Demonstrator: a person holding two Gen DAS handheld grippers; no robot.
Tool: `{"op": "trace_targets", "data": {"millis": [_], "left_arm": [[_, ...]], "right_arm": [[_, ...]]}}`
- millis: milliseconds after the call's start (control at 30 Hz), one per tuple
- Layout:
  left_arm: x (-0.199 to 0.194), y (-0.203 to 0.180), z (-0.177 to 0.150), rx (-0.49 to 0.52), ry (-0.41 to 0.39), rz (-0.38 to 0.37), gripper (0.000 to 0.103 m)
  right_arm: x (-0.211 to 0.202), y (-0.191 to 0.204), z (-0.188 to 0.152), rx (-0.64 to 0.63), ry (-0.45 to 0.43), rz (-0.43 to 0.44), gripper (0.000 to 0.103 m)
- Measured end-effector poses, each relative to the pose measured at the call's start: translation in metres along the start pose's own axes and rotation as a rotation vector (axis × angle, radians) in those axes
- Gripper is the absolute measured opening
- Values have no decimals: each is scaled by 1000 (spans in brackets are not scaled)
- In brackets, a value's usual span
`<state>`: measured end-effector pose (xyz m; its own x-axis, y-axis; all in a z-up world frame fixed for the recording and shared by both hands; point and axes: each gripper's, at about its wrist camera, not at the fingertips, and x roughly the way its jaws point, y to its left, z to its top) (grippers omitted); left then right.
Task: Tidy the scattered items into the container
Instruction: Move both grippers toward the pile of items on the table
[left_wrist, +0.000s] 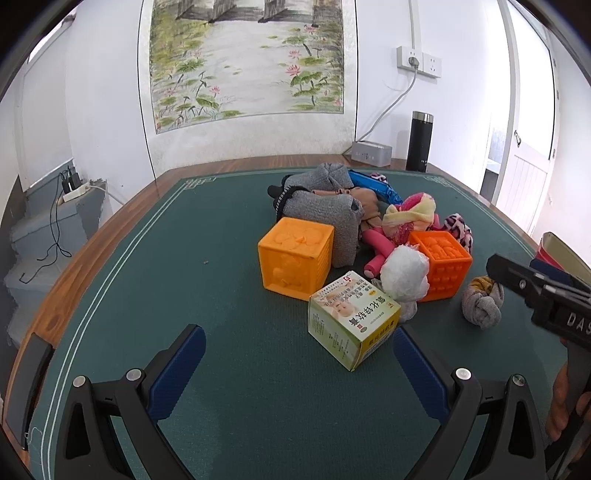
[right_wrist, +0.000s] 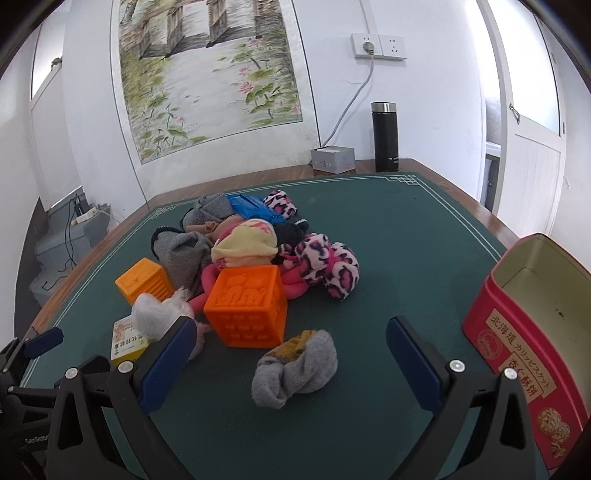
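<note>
Seen from the left wrist, the left tongs (left_wrist: 299, 354) stand wide and hold nothing above the green surface (left_wrist: 166, 295). The yellow-green box (left_wrist: 352, 319) lies just ahead of them, nearer the right finger, turned corner-on so its long axis runs slantwise from near right to far left. Beyond it sit the yellow cube (left_wrist: 295, 258), a white puff (left_wrist: 404, 275) and the orange cube (left_wrist: 441, 264). Farther right lies the knotted grey sock (left_wrist: 482, 301), just beside the right-hand tool.

From the right wrist, the right tongs (right_wrist: 291, 354) are also wide and empty. The sock (right_wrist: 295, 369) lies directly ahead, almost centred between the two fingers and close in, its longer side running roughly from near left to far right. The red tin (right_wrist: 524, 332) stands open at the right edge, near these tongs. My judgement is that the right hand is better placed: sock in line, tin on its own side. The left would need to twist for the box.
</note>
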<state>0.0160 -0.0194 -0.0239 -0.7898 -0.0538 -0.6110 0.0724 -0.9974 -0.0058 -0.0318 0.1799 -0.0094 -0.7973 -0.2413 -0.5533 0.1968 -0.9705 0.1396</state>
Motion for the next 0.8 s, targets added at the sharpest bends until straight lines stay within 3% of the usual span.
{"op": "trace_targets", "data": {"millis": [267, 433, 800], "left_arm": [[5, -1, -1, 5, 20, -6, 102], [9, -4, -2, 20, 37, -4, 102], [12, -2, -3, 14, 43, 3, 102]], "right_arm": [[-10, 0, -1, -14, 3, 21, 103], [1, 1, -4, -15, 54, 15, 103], [8, 19, -13, -105, 83, -5, 103]]}}
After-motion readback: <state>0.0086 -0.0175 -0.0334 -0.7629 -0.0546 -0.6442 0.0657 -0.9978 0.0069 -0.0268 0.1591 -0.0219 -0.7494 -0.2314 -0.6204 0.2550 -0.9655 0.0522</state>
